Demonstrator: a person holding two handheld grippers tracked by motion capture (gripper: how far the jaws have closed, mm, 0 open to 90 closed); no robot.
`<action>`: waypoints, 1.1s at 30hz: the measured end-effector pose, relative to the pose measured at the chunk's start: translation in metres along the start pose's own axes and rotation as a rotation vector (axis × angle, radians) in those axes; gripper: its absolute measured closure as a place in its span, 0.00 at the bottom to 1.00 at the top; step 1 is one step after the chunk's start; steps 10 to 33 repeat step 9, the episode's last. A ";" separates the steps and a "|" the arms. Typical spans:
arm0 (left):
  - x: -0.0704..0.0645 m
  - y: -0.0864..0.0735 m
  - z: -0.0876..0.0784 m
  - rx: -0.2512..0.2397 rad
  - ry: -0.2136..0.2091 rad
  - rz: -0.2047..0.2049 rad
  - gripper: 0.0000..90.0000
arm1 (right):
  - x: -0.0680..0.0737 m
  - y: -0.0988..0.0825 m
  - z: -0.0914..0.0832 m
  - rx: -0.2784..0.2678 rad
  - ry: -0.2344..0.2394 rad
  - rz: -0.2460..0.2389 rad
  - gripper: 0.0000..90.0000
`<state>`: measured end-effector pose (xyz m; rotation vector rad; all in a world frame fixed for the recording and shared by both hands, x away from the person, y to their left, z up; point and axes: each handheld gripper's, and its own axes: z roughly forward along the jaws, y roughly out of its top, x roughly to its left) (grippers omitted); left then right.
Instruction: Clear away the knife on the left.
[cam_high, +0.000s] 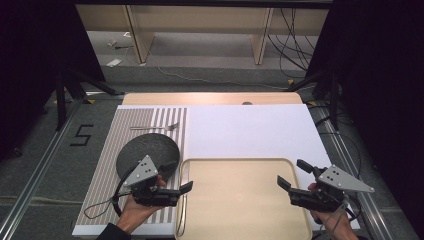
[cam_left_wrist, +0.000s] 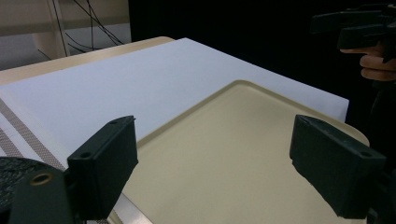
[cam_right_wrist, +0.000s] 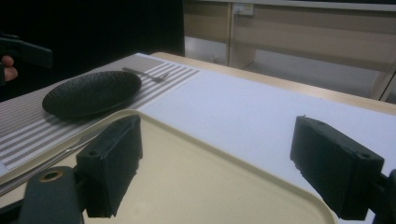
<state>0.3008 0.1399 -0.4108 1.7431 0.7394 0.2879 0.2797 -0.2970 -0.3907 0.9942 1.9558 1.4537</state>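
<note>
I held the left gripper (cam_high: 181, 176) and right gripper (cam_high: 291, 173) with jaws apart over the tray (cam_high: 240, 220), the plate (cam_high: 147, 152) just beside my left.

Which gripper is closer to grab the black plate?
Left, probably. The left gripper hangs open right beside the black plate on the striped mat. The right gripper is across the tray.

left tongs (cam_high: 181, 176) agape, right tongs (cam_high: 295, 173) agape
</note>
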 end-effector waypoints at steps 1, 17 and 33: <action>0.000 0.000 0.000 0.003 -0.001 0.002 0.16 | 0.000 0.000 0.000 -0.001 0.000 0.000 0.20; -0.001 -0.001 0.003 0.025 -0.006 0.003 0.16 | 0.000 0.000 0.000 0.000 0.000 -0.001 0.20; -0.001 -0.001 0.003 0.025 -0.006 0.003 0.16 | 0.000 0.000 0.000 0.000 0.000 -0.001 0.20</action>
